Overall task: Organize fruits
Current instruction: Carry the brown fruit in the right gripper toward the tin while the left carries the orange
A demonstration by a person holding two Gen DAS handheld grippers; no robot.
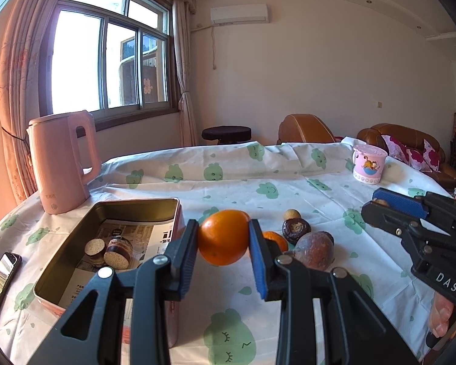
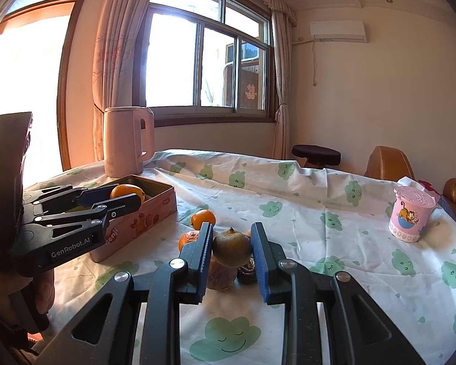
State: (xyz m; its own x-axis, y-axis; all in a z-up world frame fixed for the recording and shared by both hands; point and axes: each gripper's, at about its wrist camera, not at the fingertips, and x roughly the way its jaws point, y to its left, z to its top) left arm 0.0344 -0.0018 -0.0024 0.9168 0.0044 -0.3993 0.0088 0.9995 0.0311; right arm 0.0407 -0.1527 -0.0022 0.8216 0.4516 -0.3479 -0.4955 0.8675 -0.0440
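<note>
My left gripper (image 1: pixel 223 238) is shut on a large orange (image 1: pixel 223 237) and holds it above the cloth, just right of the open pink tin box (image 1: pixel 76 252). The right wrist view shows that gripper (image 2: pixel 127 197) with the orange (image 2: pixel 127 191) over the tin's (image 2: pixel 155 210) rim. My right gripper (image 2: pixel 231 248) is shut on a greenish-brown round fruit (image 2: pixel 231 251), held above the fruit pile; it also shows in the left wrist view (image 1: pixel 377 203). On the cloth lie a small mandarin (image 1: pixel 275 238), a brownish fruit (image 1: pixel 314 249), a dark round fruit (image 1: pixel 296 229) and a small tan fruit (image 1: pixel 291 214).
The tin holds round cork-topped pieces (image 1: pixel 108 251) on printed paper. A pink kettle (image 1: pixel 60 161) stands behind it. A phone (image 1: pixel 0 283) lies at the left table edge. A pink cartoon cup (image 1: pixel 368 164) stands far right. Two mandarins (image 2: pixel 203 219) lie beside the tin.
</note>
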